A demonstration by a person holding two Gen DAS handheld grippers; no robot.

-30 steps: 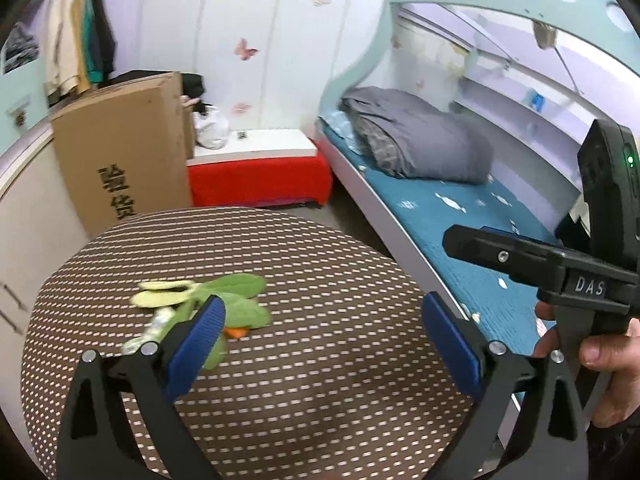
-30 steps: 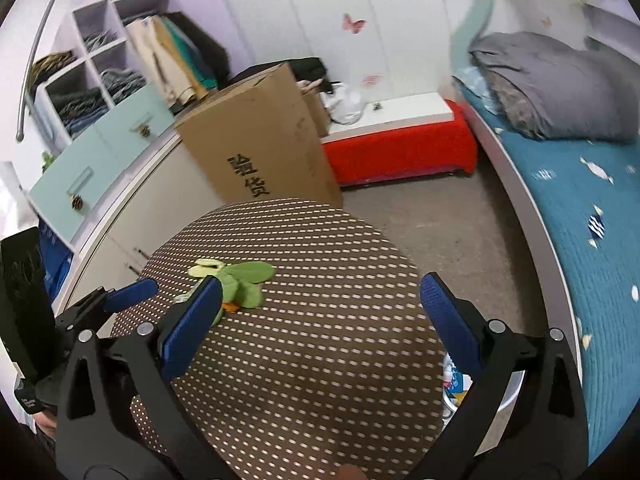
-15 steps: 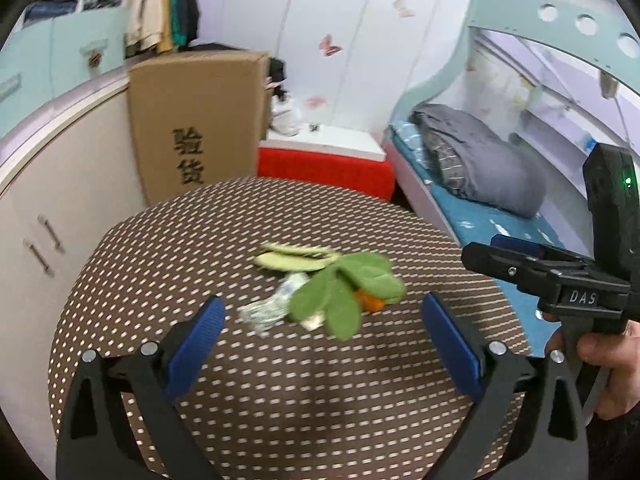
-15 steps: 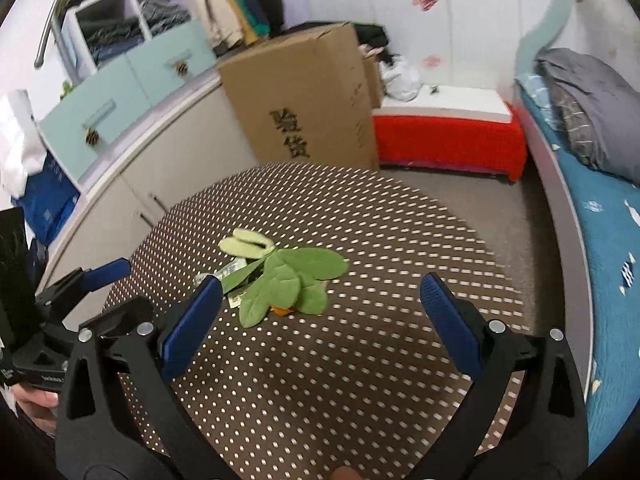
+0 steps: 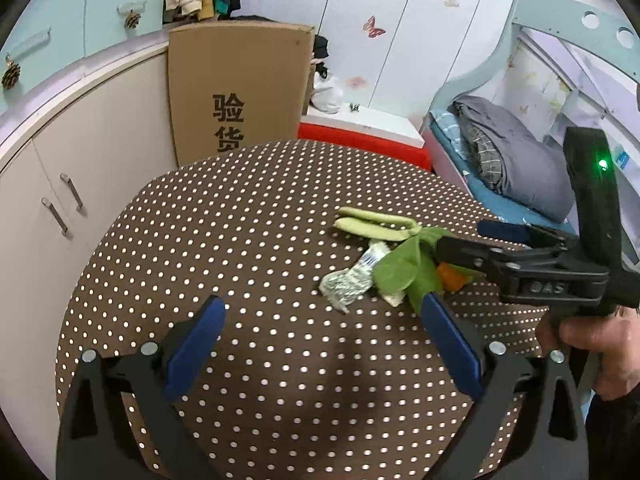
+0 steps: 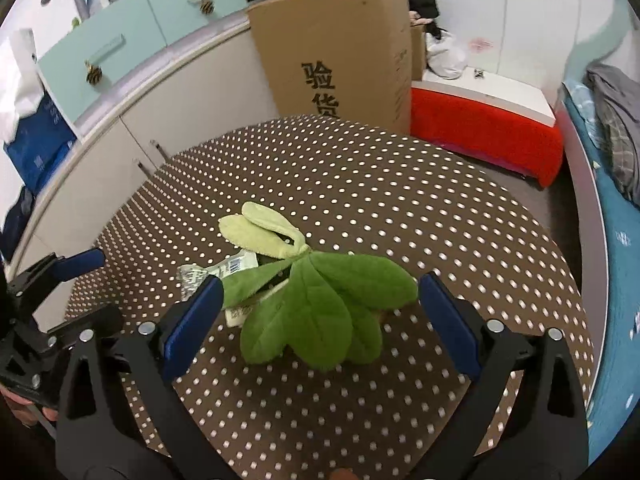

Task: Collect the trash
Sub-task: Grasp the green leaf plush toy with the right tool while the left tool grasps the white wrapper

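Trash untouched so far: crumpled wrapper [image 5: 349, 280] lying on tabletop [image 5: 240, 248] beside green plush toy [image 6: 316, 304]. Left gripper [image 5: 320, 328] and right gripper [image 6: 316, 304] both spread wide, holding nothing. Everything left to collect.
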